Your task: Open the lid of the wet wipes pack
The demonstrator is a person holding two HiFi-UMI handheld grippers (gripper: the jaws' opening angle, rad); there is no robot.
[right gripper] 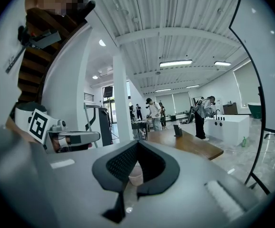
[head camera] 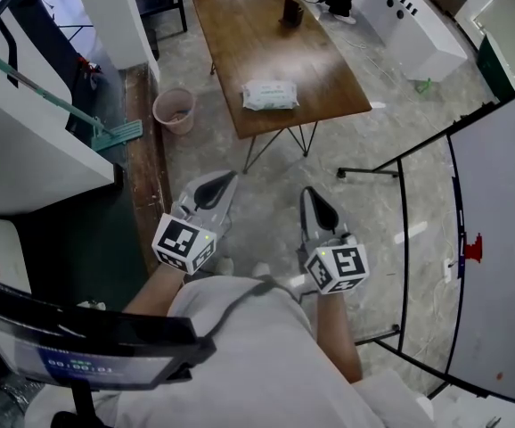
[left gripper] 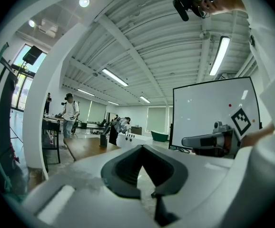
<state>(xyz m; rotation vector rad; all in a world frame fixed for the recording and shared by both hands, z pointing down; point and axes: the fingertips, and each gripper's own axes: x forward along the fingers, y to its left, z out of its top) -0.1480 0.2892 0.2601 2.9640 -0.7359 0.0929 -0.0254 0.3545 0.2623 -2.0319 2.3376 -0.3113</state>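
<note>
The wet wipes pack (head camera: pixel 269 94), pale green and white, lies flat near the front edge of a wooden table (head camera: pixel 266 34). Both grippers hang over the floor, well short of the table, held close to the person's body. My left gripper (head camera: pixel 223 179) is shut with nothing in it, and my right gripper (head camera: pixel 312 193) is likewise shut and empty. In the left gripper view the shut jaws (left gripper: pixel 142 147) point level past the table (left gripper: pixel 87 146). The right gripper view has its shut jaws (right gripper: pixel 136 143) aimed towards the table (right gripper: pixel 194 144). The pack is hidden in both gripper views.
A small dark box (head camera: pixel 291 10) stands at the table's far end. A pink bucket (head camera: pixel 174 110) sits left of the table, with a green mop (head camera: pixel 70 110) beyond it. A whiteboard on a black stand (head camera: pixel 498 239) fills the right. Several people stand far off.
</note>
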